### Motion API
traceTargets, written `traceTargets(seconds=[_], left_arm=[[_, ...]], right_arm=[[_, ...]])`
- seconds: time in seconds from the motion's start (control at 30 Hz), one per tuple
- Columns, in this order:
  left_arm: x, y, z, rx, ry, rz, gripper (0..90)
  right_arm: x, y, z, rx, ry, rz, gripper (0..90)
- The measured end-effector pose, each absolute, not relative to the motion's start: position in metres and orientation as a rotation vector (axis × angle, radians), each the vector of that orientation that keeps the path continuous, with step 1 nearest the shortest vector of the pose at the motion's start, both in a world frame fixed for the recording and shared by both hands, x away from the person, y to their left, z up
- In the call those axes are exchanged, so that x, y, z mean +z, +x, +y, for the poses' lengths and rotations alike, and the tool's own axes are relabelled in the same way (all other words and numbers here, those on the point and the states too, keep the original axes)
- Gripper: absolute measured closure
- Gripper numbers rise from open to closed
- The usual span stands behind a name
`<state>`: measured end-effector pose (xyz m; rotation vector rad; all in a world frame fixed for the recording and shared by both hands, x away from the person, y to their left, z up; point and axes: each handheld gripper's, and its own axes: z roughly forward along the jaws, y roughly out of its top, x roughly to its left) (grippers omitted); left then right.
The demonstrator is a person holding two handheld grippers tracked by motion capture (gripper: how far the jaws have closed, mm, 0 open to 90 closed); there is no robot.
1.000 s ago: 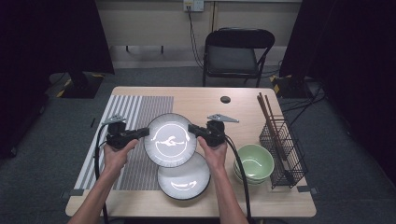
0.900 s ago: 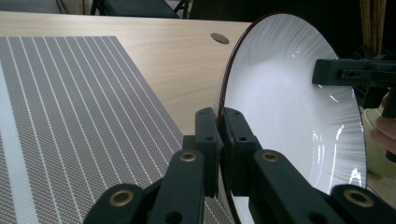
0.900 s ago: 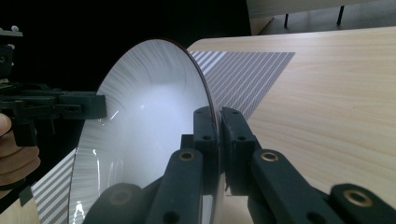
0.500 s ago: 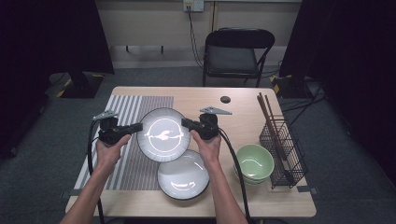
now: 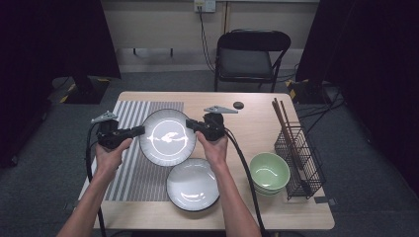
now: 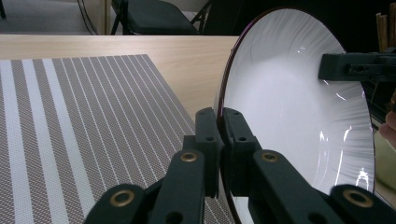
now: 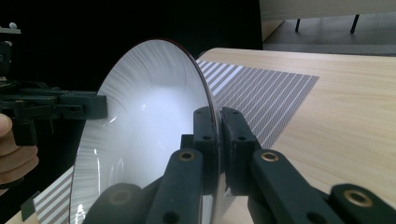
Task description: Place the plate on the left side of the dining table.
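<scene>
A white ribbed plate (image 5: 168,137) with a dark rim is held up off the table between both grippers. My left gripper (image 5: 140,131) is shut on its left rim and my right gripper (image 5: 190,124) is shut on its right rim. Seen along the left gripper's jaws, they clamp the plate (image 6: 299,116) edge. In the right gripper view the plate (image 7: 149,121) edge is pinched the same way, with the other gripper holding the far side. The plate hovers over the inner edge of the striped placemat (image 5: 128,148).
A second white plate (image 5: 192,184) lies on the table just below the held one. Stacked green bowls (image 5: 269,173) sit at the right beside a black wire rack (image 5: 301,158) with chopsticks (image 5: 284,121). A small dark disc (image 5: 238,104) lies near the far edge. A chair (image 5: 249,54) stands behind the table.
Both grippers have carried the plate to the left and a little away from the person, off the lower plate and toward the striped placemat.
</scene>
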<state>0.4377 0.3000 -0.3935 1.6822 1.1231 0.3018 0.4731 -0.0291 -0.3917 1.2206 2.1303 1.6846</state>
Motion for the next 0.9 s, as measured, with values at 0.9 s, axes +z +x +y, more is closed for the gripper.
traceTargets(seconds=[0.9], left_arm=[[-0.383,0.458,0.351,0.366,1.632,1.230,86.5]], right_arm=[[-0.369,0.519,0.032,1.670,1.139,2.217,85.2]])
